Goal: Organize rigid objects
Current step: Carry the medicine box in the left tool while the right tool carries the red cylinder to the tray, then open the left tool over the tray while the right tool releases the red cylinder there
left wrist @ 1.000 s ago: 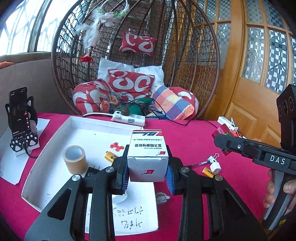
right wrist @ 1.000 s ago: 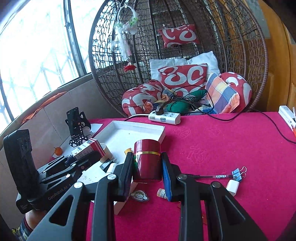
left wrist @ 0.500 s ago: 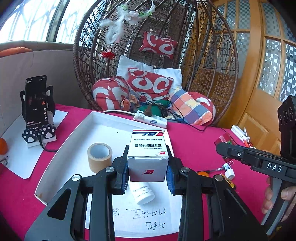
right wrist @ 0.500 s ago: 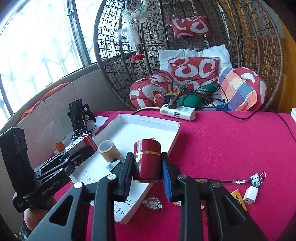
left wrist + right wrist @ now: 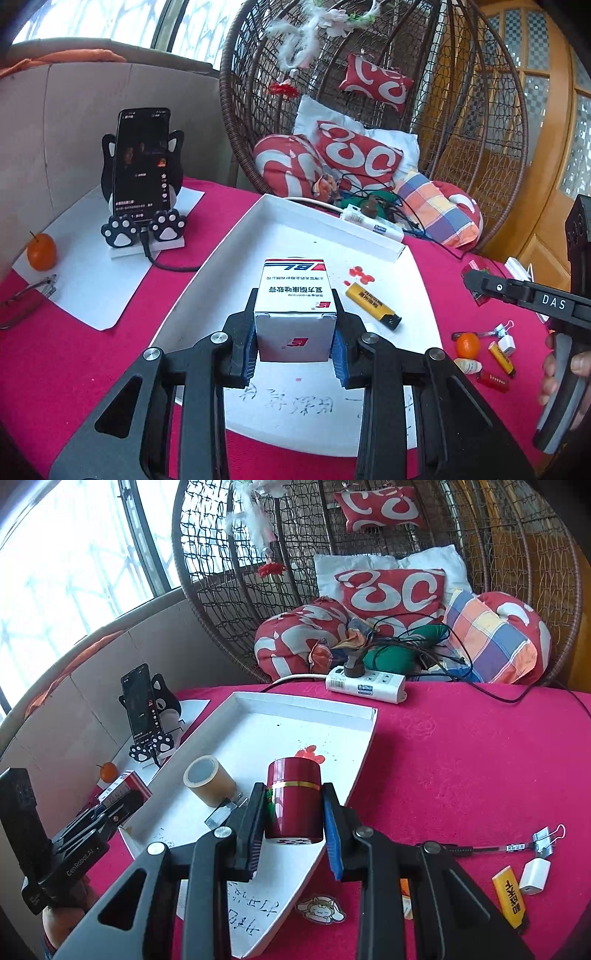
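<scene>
My left gripper [image 5: 295, 347] is shut on a white medicine box [image 5: 294, 314] with red and blue print, held above the near part of the white tray [image 5: 236, 236]. My right gripper [image 5: 293, 827] is shut on a dark red tin [image 5: 293, 797] with a gold band, over the tray's [image 5: 364, 746] right side. A tape roll [image 5: 208, 781] stands in the tray, and a yellow lighter [image 5: 373, 305] lies on its floor. In the right wrist view the left gripper [image 5: 110, 805] with the box shows at the left; in the left wrist view the right gripper's arm [image 5: 517, 295] reaches in from the right.
On the red cloth to the right lie a small orange [image 5: 467, 345], another yellow lighter [image 5: 511, 893], a white charger [image 5: 533, 875], a binder clip [image 5: 546, 838] and a pen. A phone on a cat stand [image 5: 142, 177] and an orange [image 5: 41, 251] sit left. A power strip [image 5: 365, 683] lies behind the tray.
Both grippers have moved left and lower over the tray, each still holding its object. The phone stand and the left orange have come into the left wrist view.
</scene>
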